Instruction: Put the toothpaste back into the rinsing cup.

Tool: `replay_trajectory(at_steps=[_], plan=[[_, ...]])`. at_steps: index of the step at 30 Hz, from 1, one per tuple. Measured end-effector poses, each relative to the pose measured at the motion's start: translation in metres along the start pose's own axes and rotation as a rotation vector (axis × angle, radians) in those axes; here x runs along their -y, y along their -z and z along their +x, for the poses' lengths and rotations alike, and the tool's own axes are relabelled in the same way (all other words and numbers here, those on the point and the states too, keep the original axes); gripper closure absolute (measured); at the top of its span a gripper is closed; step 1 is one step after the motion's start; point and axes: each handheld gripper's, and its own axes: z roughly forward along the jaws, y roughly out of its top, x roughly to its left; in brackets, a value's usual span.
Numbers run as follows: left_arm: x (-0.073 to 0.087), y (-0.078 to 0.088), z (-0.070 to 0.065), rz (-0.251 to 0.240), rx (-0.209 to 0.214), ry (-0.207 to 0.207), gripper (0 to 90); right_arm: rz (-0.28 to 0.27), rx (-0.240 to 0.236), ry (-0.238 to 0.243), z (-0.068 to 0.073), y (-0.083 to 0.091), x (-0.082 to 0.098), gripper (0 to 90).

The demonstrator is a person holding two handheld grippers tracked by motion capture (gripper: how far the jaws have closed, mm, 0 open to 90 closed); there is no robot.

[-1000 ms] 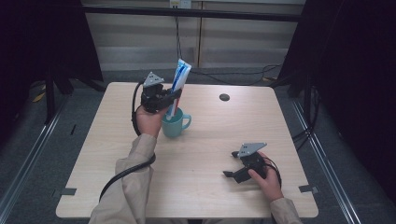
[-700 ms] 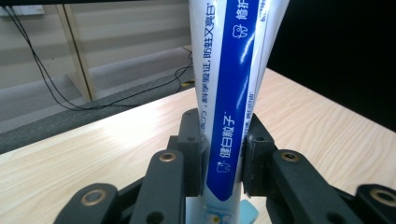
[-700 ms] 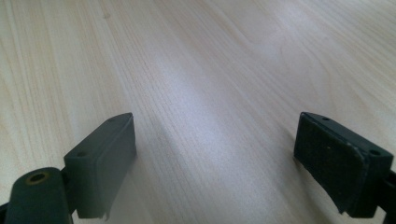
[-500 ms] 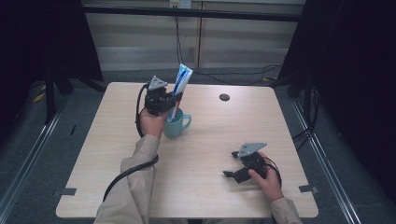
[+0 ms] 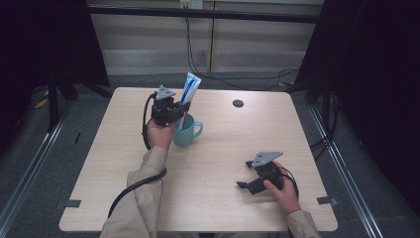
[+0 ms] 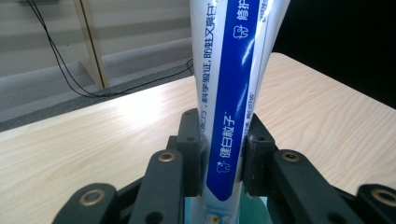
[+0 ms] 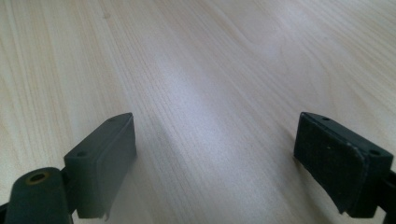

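At the lower right of the high view, the right claw (image 5: 243, 185) rests on the pale wooden bench (image 5: 223, 148), jaws spread wide with nothing between them. Farther up, left of centre, the left claw (image 5: 182, 110) is clamped on a blue-and-white toothpaste tube (image 5: 189, 89) standing tilted in a teal ceramic mug (image 5: 186, 133). Beyond, a small dark round disc (image 5: 238, 103) lies near the far edge.

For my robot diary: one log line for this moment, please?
left gripper: shut on toothpaste tube | tube: in teal mug | right gripper: open, on table
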Motion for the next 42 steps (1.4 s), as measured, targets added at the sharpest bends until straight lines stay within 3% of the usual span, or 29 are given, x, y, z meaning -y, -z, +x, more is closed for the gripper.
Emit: replay_trajectory(at_steps=[3, 14, 26, 42], plan=[[0.003, -0.001, 0.001, 0.003, -0.008, 0.018, 73.4, 0.0, 0.0, -0.002, 0.0, 0.0, 0.0, 12.5], [0.012, -0.003, 0.001, 0.013, -0.013, 0.023, 73.0, 0.0, 0.0, 0.0, 0.0, 0.0, 0.0, 12.5], [0.022, -0.004, 0.0, 0.057, -0.035, 0.002, 72.8, 0.0, 0.001, -0.002, 0.0, 0.0, 0.0, 12.5], [0.028, -0.004, 0.001, 0.083, -0.037, 0.015, 72.0, 0.0, 0.001, -0.002, 0.0, 0.0, 0.0, 12.5]])
